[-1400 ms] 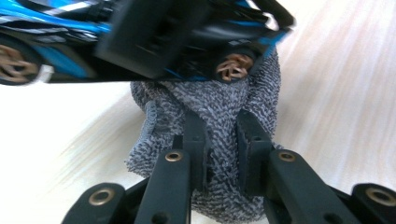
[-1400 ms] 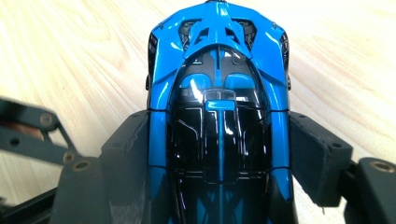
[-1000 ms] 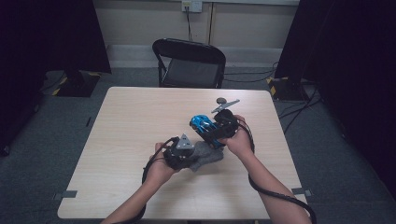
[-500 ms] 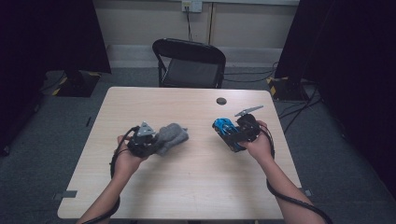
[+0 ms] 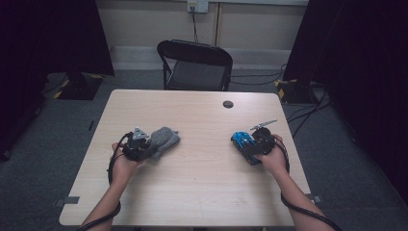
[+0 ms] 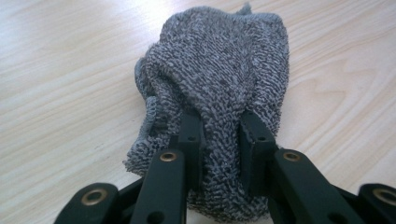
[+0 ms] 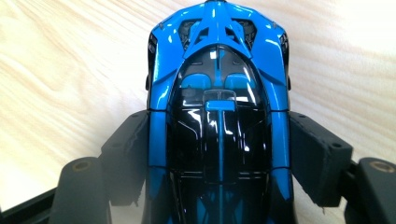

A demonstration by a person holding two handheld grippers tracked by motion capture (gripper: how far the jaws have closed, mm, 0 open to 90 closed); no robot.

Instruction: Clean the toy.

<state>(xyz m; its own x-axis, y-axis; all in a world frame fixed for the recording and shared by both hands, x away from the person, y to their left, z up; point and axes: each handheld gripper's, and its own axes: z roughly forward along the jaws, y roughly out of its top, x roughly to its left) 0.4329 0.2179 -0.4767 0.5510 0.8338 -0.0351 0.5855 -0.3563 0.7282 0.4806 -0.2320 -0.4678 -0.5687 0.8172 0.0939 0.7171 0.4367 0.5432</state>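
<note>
Left hand-held gripper (image 5: 144, 146) pinches grey cloth (image 5: 163, 140); black chair (image 5: 195, 65) behind table (image 5: 192, 192).

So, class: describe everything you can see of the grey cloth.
The grey cloth is a bunched, knobbly terry-like rag, folded into a thick wad. It lies on the left part of the pale wooden table. The left gripper pinches a fold of its near end between both black jaws.
</note>
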